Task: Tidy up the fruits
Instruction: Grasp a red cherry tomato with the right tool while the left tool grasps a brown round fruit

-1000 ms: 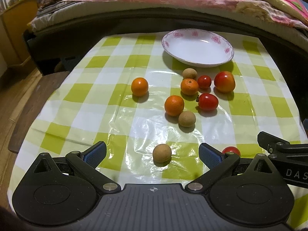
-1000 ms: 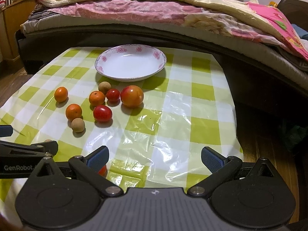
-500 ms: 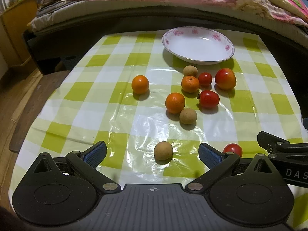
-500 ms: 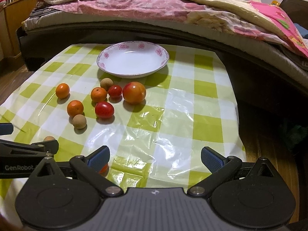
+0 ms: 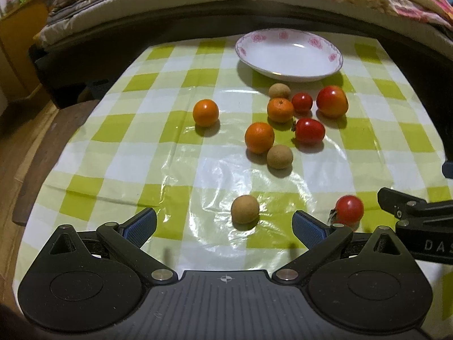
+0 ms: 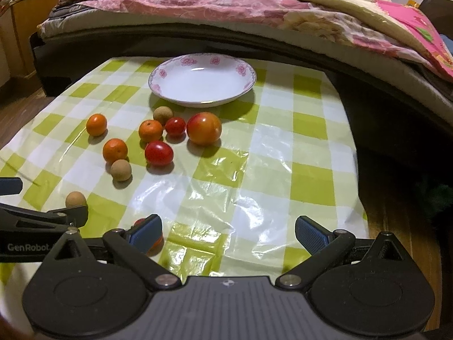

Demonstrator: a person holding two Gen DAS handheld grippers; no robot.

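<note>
No fruit is in the plate yet; the sorting is not begun.

Nearest, the left hand-held gripper (image 5: 223, 222) and the right hand-held gripper (image 6: 228, 231) both stand wide apart and hold nothing. A brown fruit (image 5: 245, 209) and a small tomato (image 5: 348, 210) lie just ahead on the tabletop (image 5: 119, 153). Farther, oranges (image 5: 259, 137) and tomatoes cluster before the bare plate (image 5: 288, 53).

I see warm, yellowish light from above. It makes bright white glare on the shiny tablecloth (image 5: 198, 170), and each fruit drops a small dark shadow toward me. The plate (image 6: 202, 80) looks clean and sharp. My pictures bend round at the edges, the corners go black, and the bed (image 6: 226, 8) behind curves and looks dimmer.
</note>
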